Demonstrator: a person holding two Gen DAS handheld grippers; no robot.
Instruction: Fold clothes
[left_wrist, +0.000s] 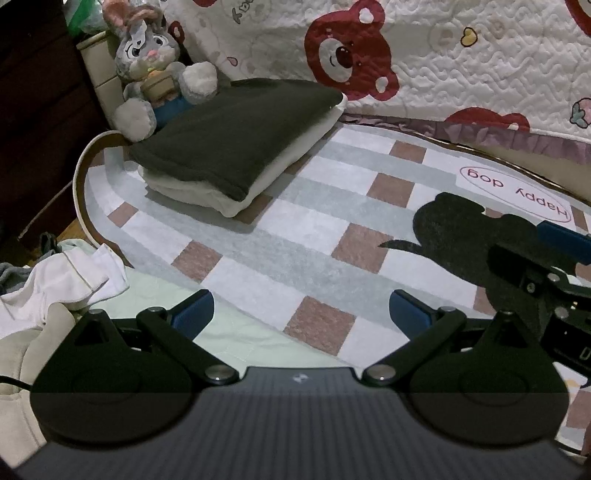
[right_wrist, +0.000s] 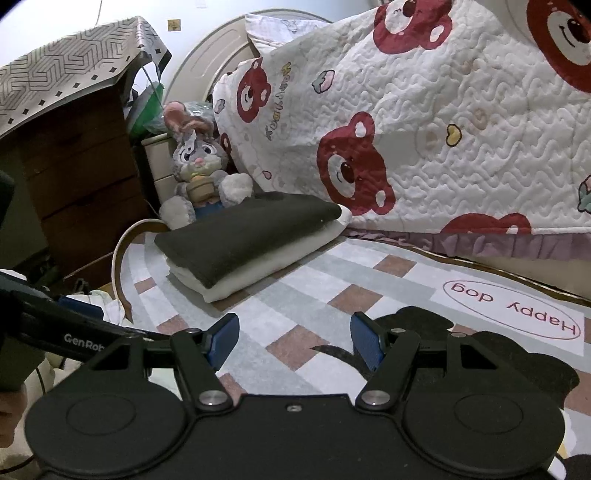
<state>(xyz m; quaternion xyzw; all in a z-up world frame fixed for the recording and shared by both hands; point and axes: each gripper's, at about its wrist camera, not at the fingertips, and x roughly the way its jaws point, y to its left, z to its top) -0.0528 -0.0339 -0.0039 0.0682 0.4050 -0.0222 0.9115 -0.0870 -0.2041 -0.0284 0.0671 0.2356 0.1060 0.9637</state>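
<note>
Toward the upper left of both views, a folded stack sits on the checked rug (left_wrist: 295, 206): a dark folded garment (left_wrist: 236, 136) lying on top of a cream folded garment (left_wrist: 229, 195), with a plush rabbit (left_wrist: 155, 70) touching the stack's far corner and a bear-print quilt (left_wrist: 443, 55) hanging behind. At the lower left of the left wrist view lies a loose heap of unfolded clothes (left_wrist: 62, 284), white and pale green pieces bunched together at the rug's curved edge. The left tool (left_wrist: 301, 314) hovers above the rug with its jaws spread wide and nothing between them; the right tool (right_wrist: 295, 343) is likewise spread and empty, hanging over the dark dog silhouette printed on the rug, with the other tool's arm crossing the lower left of its view. The stack looks finished, so the likely next step is to fetch a piece from the heap. The risk there is that the bunched fabric offers no clear edge: a pinch into the tangle could lift two pieces at once or drag the pile across the rug. A wide swing toward the heap could also clip the other tool or nudge the finished stack out of square.
</note>
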